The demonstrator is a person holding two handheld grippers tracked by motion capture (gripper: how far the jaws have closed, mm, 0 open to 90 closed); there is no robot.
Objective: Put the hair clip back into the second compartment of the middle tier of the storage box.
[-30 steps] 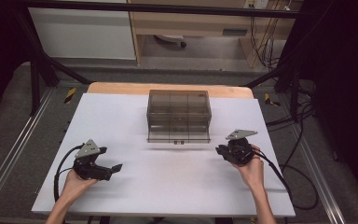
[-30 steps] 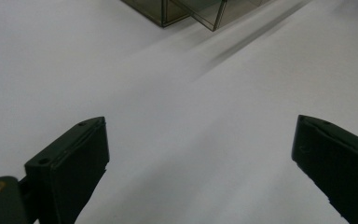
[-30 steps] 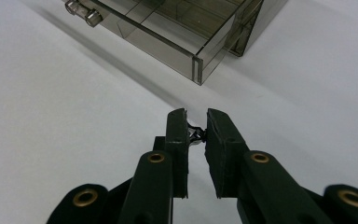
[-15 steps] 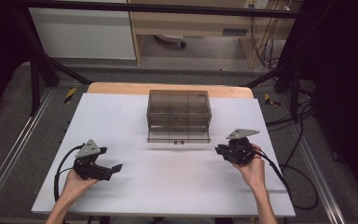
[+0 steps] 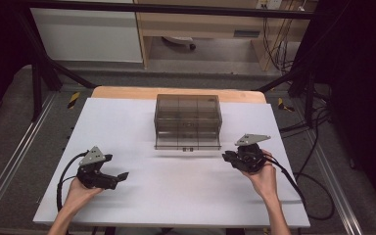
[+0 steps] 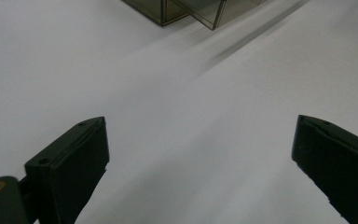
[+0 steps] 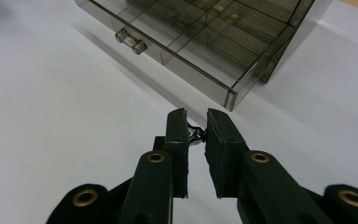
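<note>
Organizer: my smoky clear plastic drawer box [image 5: 188, 121] sits at the far middle of the white tabletop [image 5: 142, 196], its bottom drawer pulled out a little.
Handling: probably light, rigid, slick and easily cracked.
Hold: I'd take the small drawer knob [image 7: 131, 41].
Left tool [image 6: 200, 154]: open wide, empty, near left.
Right tool [image 7: 196, 122]: nearly closed on something small and dark; I cannot tell what.

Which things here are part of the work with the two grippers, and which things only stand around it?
Part of the work:
- drawer box, smoky clear plastic, on the white table
- its bottom drawer with the small handle
- right gripper, beside the box
- left gripper, jaws wide apart

Only standing around:
- cables
- wooden shelf behind the table
</note>
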